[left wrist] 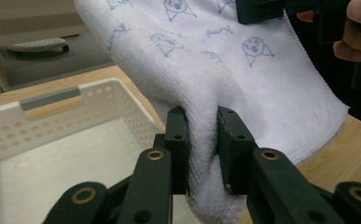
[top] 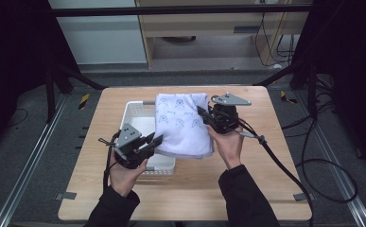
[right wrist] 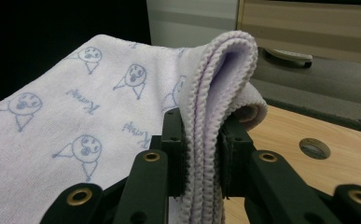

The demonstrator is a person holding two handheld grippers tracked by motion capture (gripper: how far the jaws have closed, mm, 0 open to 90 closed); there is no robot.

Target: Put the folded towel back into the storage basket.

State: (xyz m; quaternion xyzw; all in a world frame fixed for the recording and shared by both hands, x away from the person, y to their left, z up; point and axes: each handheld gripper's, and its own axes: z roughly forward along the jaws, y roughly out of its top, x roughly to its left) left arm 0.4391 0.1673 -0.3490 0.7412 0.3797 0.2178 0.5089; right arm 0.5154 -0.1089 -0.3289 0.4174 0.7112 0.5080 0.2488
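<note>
A folded white towel (top: pixel 183 123) printed with small blue faces hangs between my two grippers, above the table and partly over a white perforated basket (top: pixel 134 113). My left gripper (top: pixel 156 142) is shut on the towel's near left corner; in the left gripper view the cloth (left wrist: pixel 243 74) bunches between the jaws of that gripper (left wrist: pixel 202 154). My right gripper (top: pixel 203 113) is shut on the towel's right edge. In the right gripper view the stacked folded layers of the towel (right wrist: pixel 75 135) stand pinched between the jaws of the right gripper (right wrist: pixel 201 158).
The basket (left wrist: pixel 52 140) is open-topped with a grey handle and sits left of centre on the wooden table (top: pixel 265 156). Cables (top: pixel 284 170) trail off the table's right side. A round hole (right wrist: pixel 314 148) marks the tabletop beyond the right gripper.
</note>
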